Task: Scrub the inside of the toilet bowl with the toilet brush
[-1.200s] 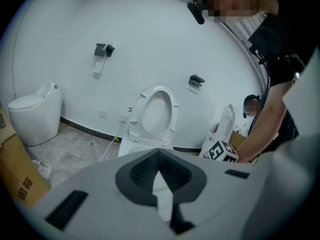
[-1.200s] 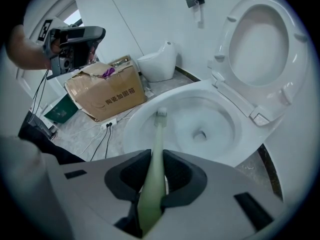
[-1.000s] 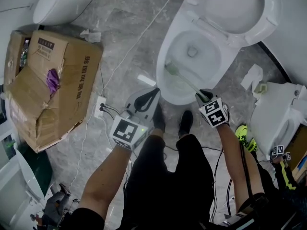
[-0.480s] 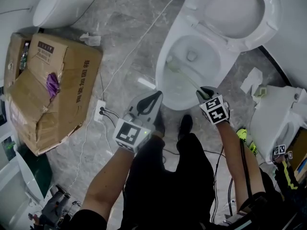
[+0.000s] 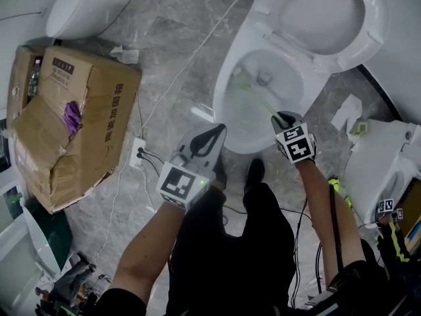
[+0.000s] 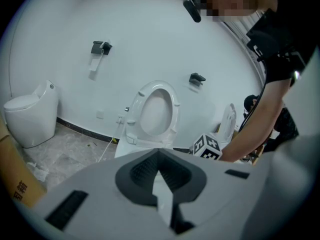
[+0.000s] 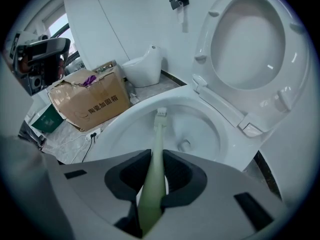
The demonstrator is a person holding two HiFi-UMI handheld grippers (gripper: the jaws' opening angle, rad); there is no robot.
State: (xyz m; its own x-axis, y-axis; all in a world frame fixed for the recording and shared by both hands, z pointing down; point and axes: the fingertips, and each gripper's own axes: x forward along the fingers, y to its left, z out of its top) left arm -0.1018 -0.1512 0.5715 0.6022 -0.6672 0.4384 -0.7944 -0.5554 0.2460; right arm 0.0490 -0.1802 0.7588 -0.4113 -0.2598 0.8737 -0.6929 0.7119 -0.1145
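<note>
The white toilet bowl (image 5: 289,87) stands open with its seat and lid (image 5: 322,8) raised. My right gripper (image 5: 281,120) hovers over the bowl's near rim, shut on the handle of the pale green toilet brush (image 5: 260,101). The brush head (image 5: 239,80) rests against the bowl's inner left wall, beside the drain. In the right gripper view the handle (image 7: 158,139) runs out between the jaws to the white bristle head (image 7: 161,112) inside the bowl (image 7: 205,129). My left gripper (image 5: 214,134) hangs just before the toilet's front, shut with nothing in it (image 6: 160,154).
A torn cardboard box (image 5: 72,117) lies on the marble floor at left. A power strip (image 5: 137,147) and white cable run between the box and the toilet. A second toilet (image 5: 85,2) stands top left, another white fixture (image 5: 381,160) at right. The person's shoes (image 5: 255,170) stand below the bowl.
The right gripper has pushed forward and the brush head has slid from the bowl's near left wall up towards the drain. The left gripper has drifted slightly right, still shut.
</note>
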